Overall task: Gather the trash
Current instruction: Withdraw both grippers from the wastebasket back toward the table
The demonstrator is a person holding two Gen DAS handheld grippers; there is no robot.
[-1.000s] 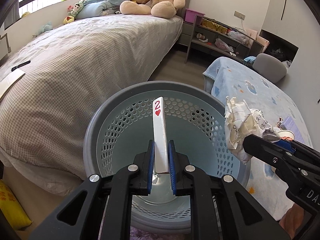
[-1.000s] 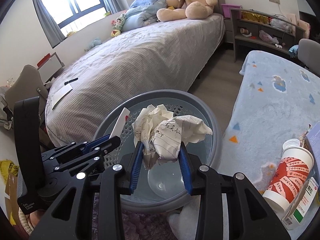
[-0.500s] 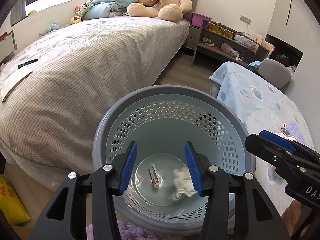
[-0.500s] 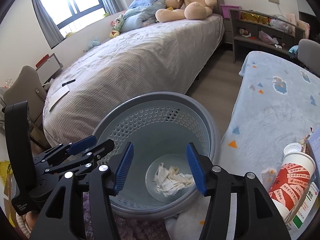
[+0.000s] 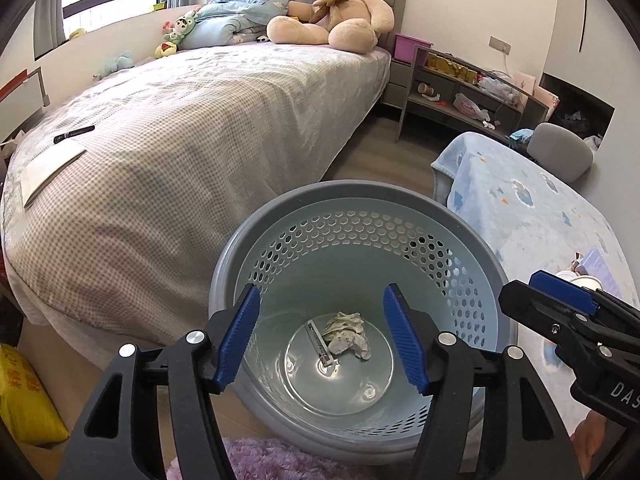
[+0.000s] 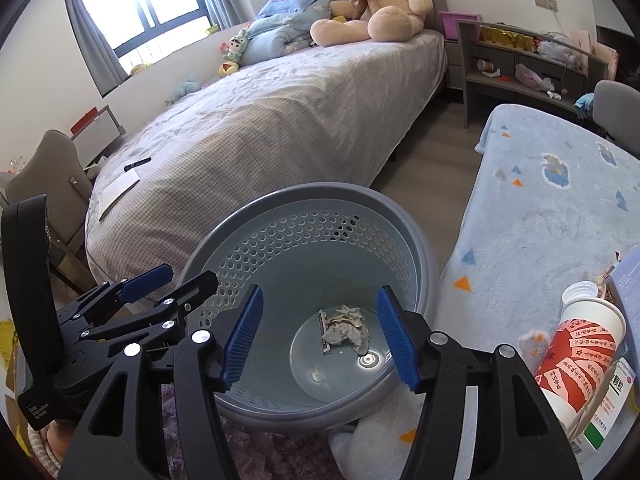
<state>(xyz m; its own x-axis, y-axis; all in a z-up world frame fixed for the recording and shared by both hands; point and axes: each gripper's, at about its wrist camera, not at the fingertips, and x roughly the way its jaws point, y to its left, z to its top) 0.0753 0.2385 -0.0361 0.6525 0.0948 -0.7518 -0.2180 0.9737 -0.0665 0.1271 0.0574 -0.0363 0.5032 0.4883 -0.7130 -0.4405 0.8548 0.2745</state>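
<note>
Left wrist: both hand-held grippers (image 5: 322, 334) (image 6: 320, 334) gape empty; card (image 5: 319, 340) lies flat, apparently pointing away, beside crumpled paper (image 5: 349, 336).

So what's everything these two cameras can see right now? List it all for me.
waste basket: one, blue-grey, on floor by bed
crumpled paper: one, white, basket bottom
playing card: one, white, basket bottom beside paper
paper cup: one, red-white, lying on blue blanket
blue blanket: one, right of basket
bed: one, grey checked cover
teddy bear: one, tan, head of bed
pen: one, black, on bed
left gripper: one, black, blue pads, open above basket
right gripper: one, same, open above basket
</note>
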